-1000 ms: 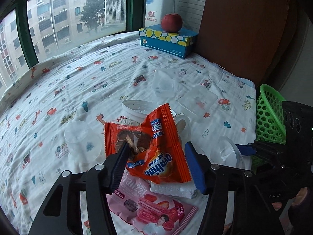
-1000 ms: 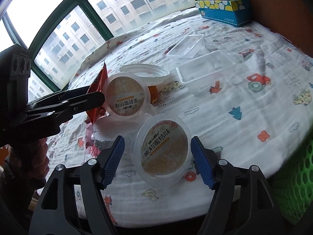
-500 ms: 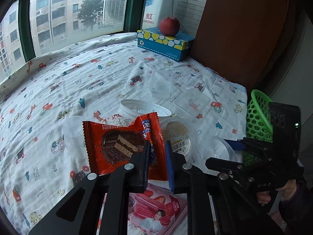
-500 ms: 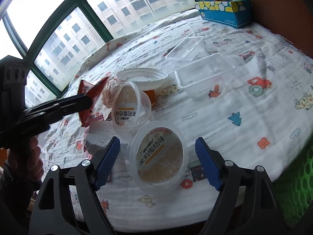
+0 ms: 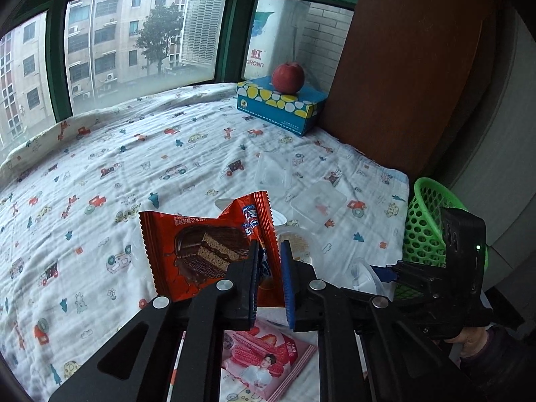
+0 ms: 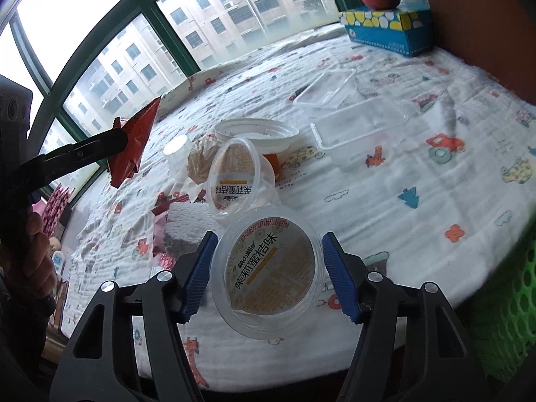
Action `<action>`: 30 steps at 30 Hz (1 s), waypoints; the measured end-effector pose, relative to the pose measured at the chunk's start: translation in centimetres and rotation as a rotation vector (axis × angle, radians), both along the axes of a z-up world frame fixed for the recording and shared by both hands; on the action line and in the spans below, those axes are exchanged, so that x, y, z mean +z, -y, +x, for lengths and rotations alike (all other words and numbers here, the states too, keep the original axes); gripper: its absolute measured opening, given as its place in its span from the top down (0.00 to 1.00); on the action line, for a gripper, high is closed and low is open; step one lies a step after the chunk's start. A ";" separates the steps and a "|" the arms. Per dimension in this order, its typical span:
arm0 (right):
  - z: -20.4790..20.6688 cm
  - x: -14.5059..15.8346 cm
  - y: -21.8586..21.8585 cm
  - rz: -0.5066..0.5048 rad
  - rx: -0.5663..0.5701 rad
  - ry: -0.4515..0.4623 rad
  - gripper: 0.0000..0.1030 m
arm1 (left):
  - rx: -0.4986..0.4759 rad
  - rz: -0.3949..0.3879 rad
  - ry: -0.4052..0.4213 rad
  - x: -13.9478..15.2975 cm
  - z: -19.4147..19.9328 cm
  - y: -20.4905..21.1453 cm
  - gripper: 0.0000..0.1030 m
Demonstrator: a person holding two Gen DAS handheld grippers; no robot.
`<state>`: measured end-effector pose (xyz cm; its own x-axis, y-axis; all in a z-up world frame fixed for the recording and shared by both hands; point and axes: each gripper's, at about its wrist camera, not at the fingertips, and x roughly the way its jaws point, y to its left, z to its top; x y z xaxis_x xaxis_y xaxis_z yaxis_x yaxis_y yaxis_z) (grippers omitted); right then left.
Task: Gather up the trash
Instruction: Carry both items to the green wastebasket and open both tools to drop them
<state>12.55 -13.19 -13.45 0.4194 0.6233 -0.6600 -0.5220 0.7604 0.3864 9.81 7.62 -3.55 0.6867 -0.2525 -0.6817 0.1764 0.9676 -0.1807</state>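
Note:
My left gripper (image 5: 269,288) is shut on a red chocolate-cake wrapper (image 5: 204,248) and holds it up off the bed; the wrapper also shows in the right wrist view (image 6: 134,140). My right gripper (image 6: 268,274) is open around a clear round plastic cup (image 6: 271,268) with an orange printed lid, lying at the bed's near edge. A second such cup (image 6: 234,174) lies tilted just behind it. A pink snack wrapper (image 5: 264,358) lies below my left gripper. The green mesh basket (image 5: 432,224) stands at the bed's right edge.
Two clear rectangular containers (image 6: 358,130) and a white round lid (image 6: 258,130) lie further back on the printed sheet (image 5: 117,167). A blue tissue box (image 5: 281,104) with an apple (image 5: 288,77) sits by the window. A brown board (image 5: 402,67) stands at the right.
My left gripper closed on the red wrapper and lifted it off the pile. The second cup tipped over as the wrapper came away. My right gripper stayed open around the near cup.

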 end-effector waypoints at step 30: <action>-3.6 6.1 22.2 -0.135 -0.567 0.114 0.36 | -0.414 -0.010 0.103 6.2 2.0 19.8 0.90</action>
<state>8.93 -35.40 -7.35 0.7354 0.1947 -0.6491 -0.0524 0.9713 0.2319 11.76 -12.22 2.61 0.5902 -0.5278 -0.6108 0.5674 0.8095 -0.1512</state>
